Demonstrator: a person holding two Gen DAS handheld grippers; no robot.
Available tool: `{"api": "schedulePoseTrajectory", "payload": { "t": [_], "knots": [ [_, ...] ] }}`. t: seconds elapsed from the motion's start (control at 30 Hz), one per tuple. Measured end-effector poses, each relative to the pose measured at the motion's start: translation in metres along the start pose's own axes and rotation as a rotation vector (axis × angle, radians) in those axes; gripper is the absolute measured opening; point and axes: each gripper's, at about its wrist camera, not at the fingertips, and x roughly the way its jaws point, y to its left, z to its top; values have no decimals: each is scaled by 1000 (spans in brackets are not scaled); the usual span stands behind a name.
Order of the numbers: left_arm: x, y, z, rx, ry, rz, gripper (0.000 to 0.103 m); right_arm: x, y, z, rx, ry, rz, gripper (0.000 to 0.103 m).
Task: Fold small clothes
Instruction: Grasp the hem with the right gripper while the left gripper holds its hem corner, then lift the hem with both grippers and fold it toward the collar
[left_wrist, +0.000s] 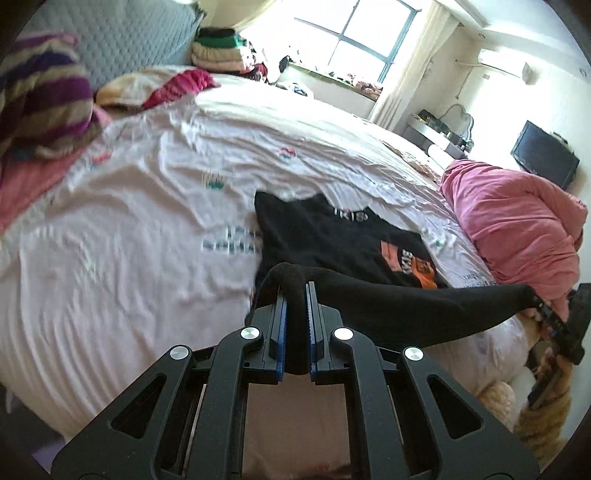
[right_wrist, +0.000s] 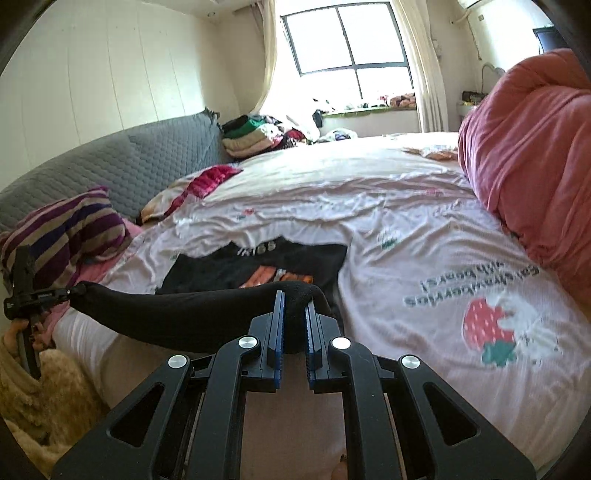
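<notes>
A small black T-shirt (left_wrist: 332, 240) (right_wrist: 258, 266) with an orange print lies on the pale pink bed sheet (left_wrist: 129, 221) (right_wrist: 388, 206). Its near hem is lifted off the bed and stretched taut as a black band between both grippers. My left gripper (left_wrist: 295, 291) is shut on one corner of the hem, and shows far left in the right wrist view (right_wrist: 72, 291). My right gripper (right_wrist: 294, 299) is shut on the other corner, and appears at the right edge of the left wrist view (left_wrist: 535, 301). The far part of the shirt still rests flat on the sheet.
A rolled pink quilt (left_wrist: 517, 229) (right_wrist: 528, 155) lies to the right of the shirt. A striped purple pillow (left_wrist: 40, 99) (right_wrist: 70, 229) and a red cloth (right_wrist: 210, 181) lie to the left. A grey headboard (right_wrist: 129, 170) and folded clothes (right_wrist: 251, 136) stand behind.
</notes>
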Motion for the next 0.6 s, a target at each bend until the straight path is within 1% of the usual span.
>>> {"api": "schedulePoseTrajectory", "payload": {
  "t": [0.23,0.6],
  "knots": [
    [18,-10,33,37,-22,49,3,24,-3,26,-12,-20,-21,8],
    [50,-18,64,88,-42,133,3,72,-10,57,5,-33,-62,8]
  ]
}}
